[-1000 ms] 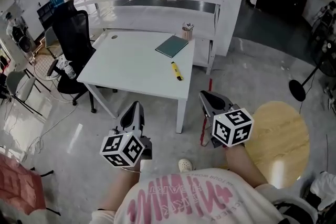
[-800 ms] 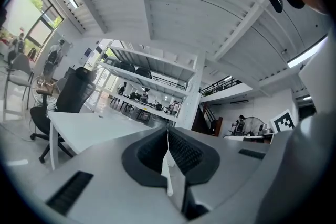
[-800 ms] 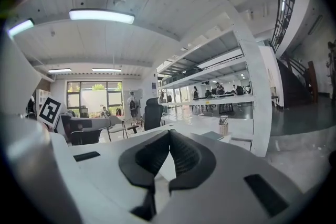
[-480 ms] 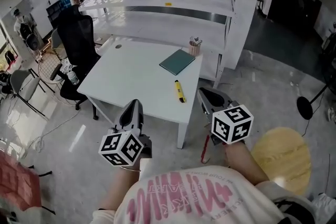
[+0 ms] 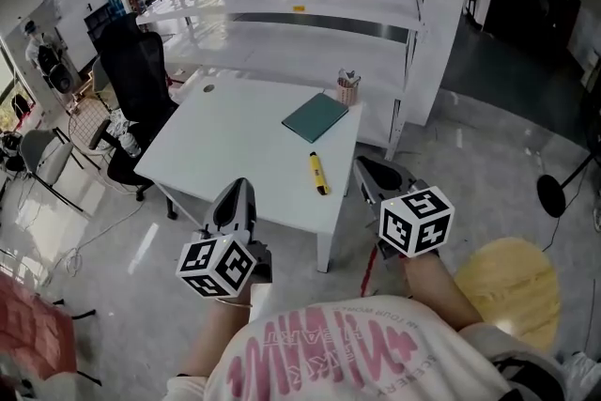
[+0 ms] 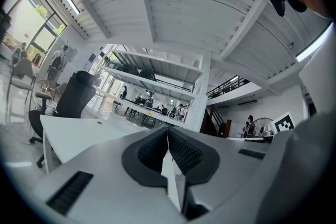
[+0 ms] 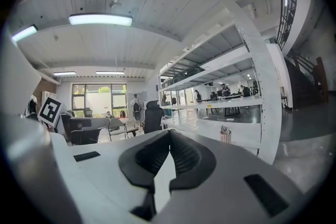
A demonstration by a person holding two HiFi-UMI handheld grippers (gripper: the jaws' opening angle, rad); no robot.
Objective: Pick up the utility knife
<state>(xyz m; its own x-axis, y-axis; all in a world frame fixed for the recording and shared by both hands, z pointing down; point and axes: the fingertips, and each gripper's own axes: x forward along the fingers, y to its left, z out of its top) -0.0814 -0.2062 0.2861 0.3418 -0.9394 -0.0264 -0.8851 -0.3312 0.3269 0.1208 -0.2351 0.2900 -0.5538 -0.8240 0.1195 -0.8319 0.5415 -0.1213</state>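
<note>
The knife is a small yellow bar on the counter, its detail unclear. Left gripper and right gripper hover short of it, fingers pressed together. A notebook and cup lie beyond.

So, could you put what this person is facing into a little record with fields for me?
Setting: large workspace, white shelving behind the table
Table: white table, ahead of the person
Knife: yellow utility knife, flat on the table near its right front corner, untouched
Also on table: teal notebook; pen cup at far right corner
Left gripper: left gripper, shut, empty, short of the table
Right gripper: right gripper, shut, empty, beside the table's right front corner
Nearby: black office chair; round wooden stool
</note>
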